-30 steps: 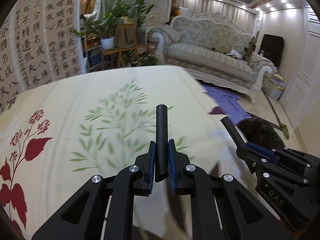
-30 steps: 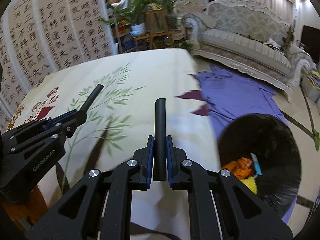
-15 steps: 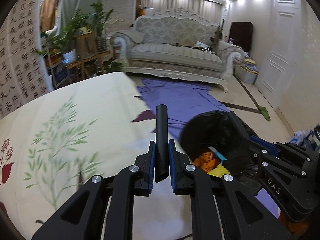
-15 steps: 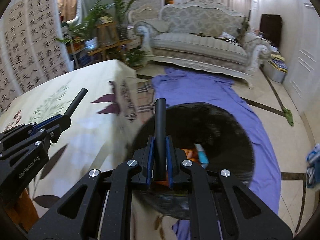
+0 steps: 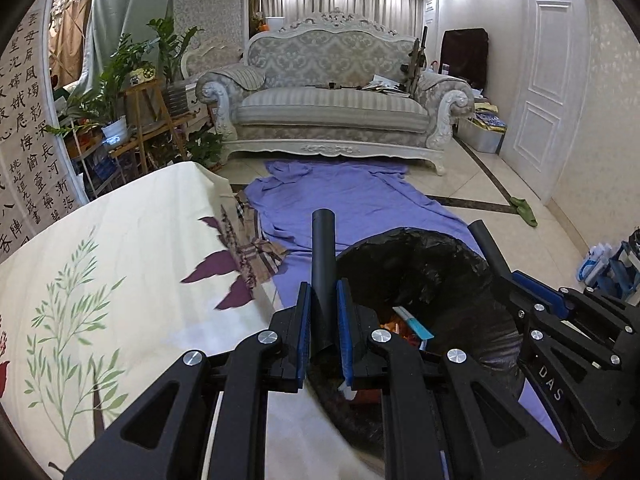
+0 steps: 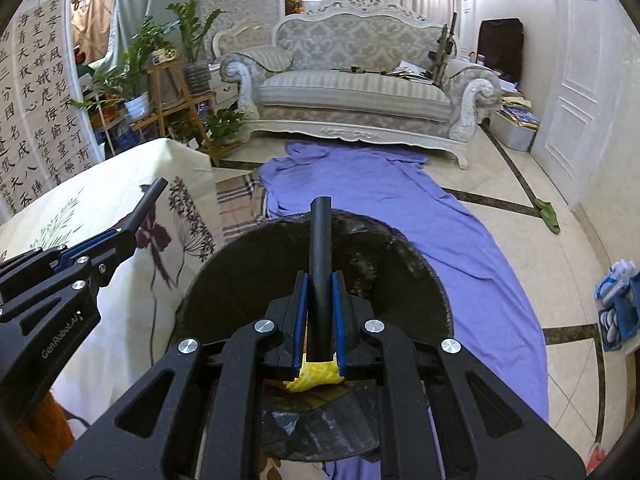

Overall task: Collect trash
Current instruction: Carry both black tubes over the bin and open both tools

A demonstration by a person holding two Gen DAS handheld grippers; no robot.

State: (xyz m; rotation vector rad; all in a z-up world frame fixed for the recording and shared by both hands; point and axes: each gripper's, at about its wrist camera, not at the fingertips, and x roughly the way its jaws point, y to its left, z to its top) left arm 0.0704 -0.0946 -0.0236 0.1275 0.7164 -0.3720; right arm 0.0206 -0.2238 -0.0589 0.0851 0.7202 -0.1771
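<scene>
A round bin lined with a black bag (image 6: pixel 256 280) stands on the floor beside the table; it also shows in the left wrist view (image 5: pixel 432 264). Orange, blue and yellow trash (image 5: pixel 404 322) lies inside it. A yellow piece (image 6: pixel 316 376) shows under my right gripper. My left gripper (image 5: pixel 323 216) is shut with nothing in it, above the table edge next to the bin. My right gripper (image 6: pixel 321 204) is shut with nothing in it, directly over the bin. Each gripper shows in the other's view.
The table carries a cream cloth printed with green leaves (image 5: pixel 120 264). A purple sheet (image 6: pixel 400 208) is spread on the tiled floor toward an ornate sofa (image 5: pixel 336 108). Potted plants on wooden stands (image 5: pixel 132 92) stand at the left. Blue and white items (image 6: pixel 616 304) lie at the right.
Both grippers have swung right, from over the tablecloth to the bin beside the table. The bin has come from the view's edge to under my right gripper. Both stayed shut.
</scene>
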